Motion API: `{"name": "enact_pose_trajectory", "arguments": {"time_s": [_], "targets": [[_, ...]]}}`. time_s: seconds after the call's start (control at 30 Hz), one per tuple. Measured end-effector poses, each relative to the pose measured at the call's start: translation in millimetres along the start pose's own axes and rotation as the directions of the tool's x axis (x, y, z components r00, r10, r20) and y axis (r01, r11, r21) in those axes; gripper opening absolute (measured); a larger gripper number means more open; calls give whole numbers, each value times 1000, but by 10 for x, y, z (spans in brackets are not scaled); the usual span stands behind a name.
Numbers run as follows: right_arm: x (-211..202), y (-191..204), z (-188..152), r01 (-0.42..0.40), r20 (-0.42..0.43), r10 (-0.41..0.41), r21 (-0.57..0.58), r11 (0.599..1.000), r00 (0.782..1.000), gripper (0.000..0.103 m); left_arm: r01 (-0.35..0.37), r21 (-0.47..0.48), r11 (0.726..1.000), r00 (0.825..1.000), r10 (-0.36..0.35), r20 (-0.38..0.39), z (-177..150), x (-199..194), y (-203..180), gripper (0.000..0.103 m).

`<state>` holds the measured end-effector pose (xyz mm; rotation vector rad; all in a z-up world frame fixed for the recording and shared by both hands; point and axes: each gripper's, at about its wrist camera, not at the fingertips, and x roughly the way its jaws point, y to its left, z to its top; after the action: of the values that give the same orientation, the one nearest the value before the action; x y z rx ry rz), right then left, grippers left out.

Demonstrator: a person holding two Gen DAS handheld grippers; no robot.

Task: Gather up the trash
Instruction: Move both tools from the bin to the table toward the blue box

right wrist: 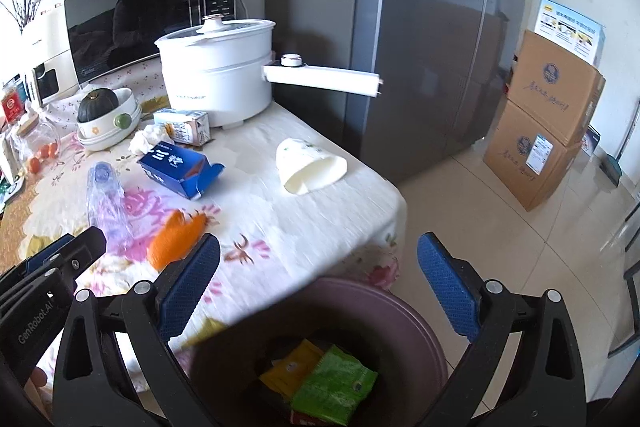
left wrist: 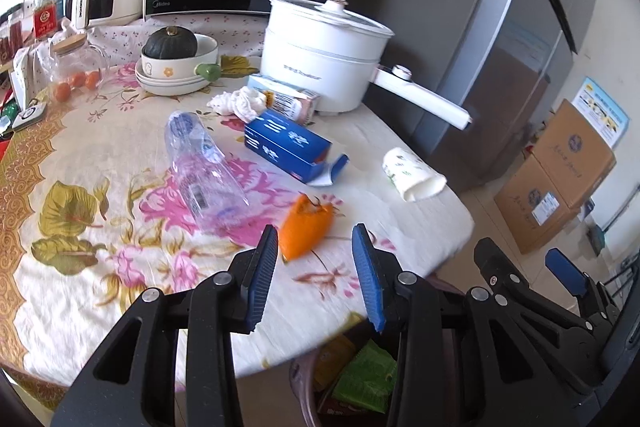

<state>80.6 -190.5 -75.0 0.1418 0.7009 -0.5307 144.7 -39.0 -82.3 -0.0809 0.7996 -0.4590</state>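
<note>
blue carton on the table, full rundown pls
The blue carton is a rectangular box that looks like thin cardboard, printed with white characters and stripes. It lies flat on its long side on the floral tablecloth, with the end flap nearest the table edge torn open and hanging outward. What is inside cannot be seen. Its far end sits against the crumpled white tissue. The clear plastic bottle and orange peel lie nearby, apart from it. Neither pair of tongs touches it.

A table draped in a floral cloth (left wrist: 60, 259) carries a crushed clear plastic bottle (left wrist: 204, 167), open blue carton (left wrist: 288, 143), orange wrapper (left wrist: 306, 225), fallen white paper cup (left wrist: 412, 173) and white electric pot (left wrist: 324, 51).
</note>
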Motion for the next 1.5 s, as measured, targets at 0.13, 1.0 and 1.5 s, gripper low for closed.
{"name": "enact_pose_trajectory", "arguments": {"time_s": [0.13, 1.0, 1.5], "targets": [[117, 181, 107, -17, -3, 17, -15, 1000, 1000, 95, -14, -7, 1000, 1000, 14, 8, 111, 82, 101, 39], [839, 951, 687, -6, 22, 7, -83, 997, 1000, 95, -104, -27, 994, 994, 104, 12, 795, 624, 718, 39], [1409, 1521, 955, -21, -3, 21, -302, 953, 1000, 96, -113, -107, 988, 993, 115, 7, 1046, 929, 979, 39]]}}
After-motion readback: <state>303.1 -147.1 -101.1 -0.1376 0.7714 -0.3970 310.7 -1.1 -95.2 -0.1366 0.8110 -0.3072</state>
